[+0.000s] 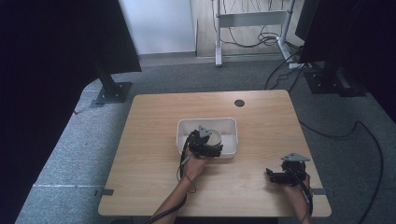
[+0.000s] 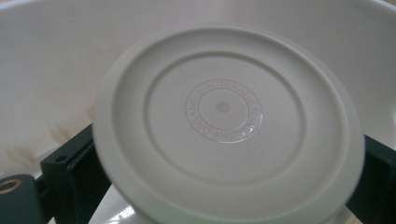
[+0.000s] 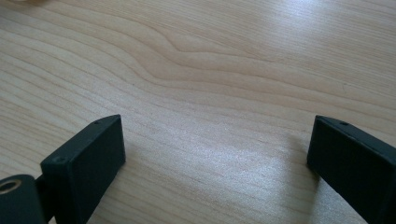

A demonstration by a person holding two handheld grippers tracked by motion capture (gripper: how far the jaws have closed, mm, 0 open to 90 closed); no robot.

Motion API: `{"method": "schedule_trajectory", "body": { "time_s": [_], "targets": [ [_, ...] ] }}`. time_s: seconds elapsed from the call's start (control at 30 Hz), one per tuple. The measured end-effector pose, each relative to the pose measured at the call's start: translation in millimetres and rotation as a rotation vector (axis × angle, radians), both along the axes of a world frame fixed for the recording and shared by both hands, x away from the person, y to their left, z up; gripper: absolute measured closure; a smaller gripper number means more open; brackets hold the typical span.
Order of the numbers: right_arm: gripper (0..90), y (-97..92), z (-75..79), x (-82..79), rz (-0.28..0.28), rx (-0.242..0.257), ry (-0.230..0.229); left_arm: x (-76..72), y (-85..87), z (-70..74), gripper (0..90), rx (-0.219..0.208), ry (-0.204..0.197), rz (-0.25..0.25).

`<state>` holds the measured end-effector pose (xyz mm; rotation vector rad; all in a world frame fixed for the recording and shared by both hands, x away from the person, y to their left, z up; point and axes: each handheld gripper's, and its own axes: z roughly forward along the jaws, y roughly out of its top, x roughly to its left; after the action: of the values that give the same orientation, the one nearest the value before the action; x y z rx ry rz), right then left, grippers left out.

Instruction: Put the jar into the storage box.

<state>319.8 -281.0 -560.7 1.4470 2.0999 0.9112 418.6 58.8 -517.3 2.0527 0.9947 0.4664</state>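
Note:
A round cream plastic container (image 2: 224, 121) faces the left gripper view end-on, with raised rings and embossed lettering at its middle. My left gripper (image 2: 224, 191) is shut on it, one black jaw at each side of its rim. In the high view this gripper (image 1: 207, 145) sits inside the white bin (image 1: 229, 124) at the table's centre, with the container (image 1: 215, 138) in it. My right gripper (image 1: 276, 176) rests low over the table's front right. In its own view it (image 3: 215, 161) is open above bare wood with nothing between the jaws.
The wooden table (image 1: 154, 140) has a dark round hole (image 1: 239, 102) near its far edge. Beyond the table are grey carpet, black stands at both sides, a white desk frame and loose cables (image 1: 252, 39).

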Motion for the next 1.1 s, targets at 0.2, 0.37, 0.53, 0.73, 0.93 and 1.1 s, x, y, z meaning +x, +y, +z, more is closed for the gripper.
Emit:
{"method": "schedule_trajectory", "body": {
  "time_s": [0.2,0.37,0.53,0.73,0.93,1.1],
  "targets": [
    [3.8,0.0,0.0,0.0,0.000,0.000,0.000,-1.6,4.2,2.9,4.7,-0.002,0.009,-0.020],
    [3.8,0.0,0.0,0.0,0.000,0.000,0.000,-5.0,7.5,4.4,4.7,-0.013,0.010,-0.034],
    [3.9,0.0,0.0,0.0,0.000,0.000,0.000,-8.1,10.6,6.7,4.8,-0.013,0.008,-0.043],
    [3.8,0.0,0.0,0.0,0.000,0.000,0.000,-12.0,15.3,9.9,4.9,-0.018,0.001,-0.044],
    [3.8,0.0,0.0,0.0,0.000,0.000,0.000,-16.3,20.3,12.8,5.0,-0.013,-0.007,-0.048],
    [3.8,0.0,0.0,0.0,0.000,0.000,0.000,-19.3,24.1,14.2,5.1,-0.012,-0.007,-0.054]
  ]
}}
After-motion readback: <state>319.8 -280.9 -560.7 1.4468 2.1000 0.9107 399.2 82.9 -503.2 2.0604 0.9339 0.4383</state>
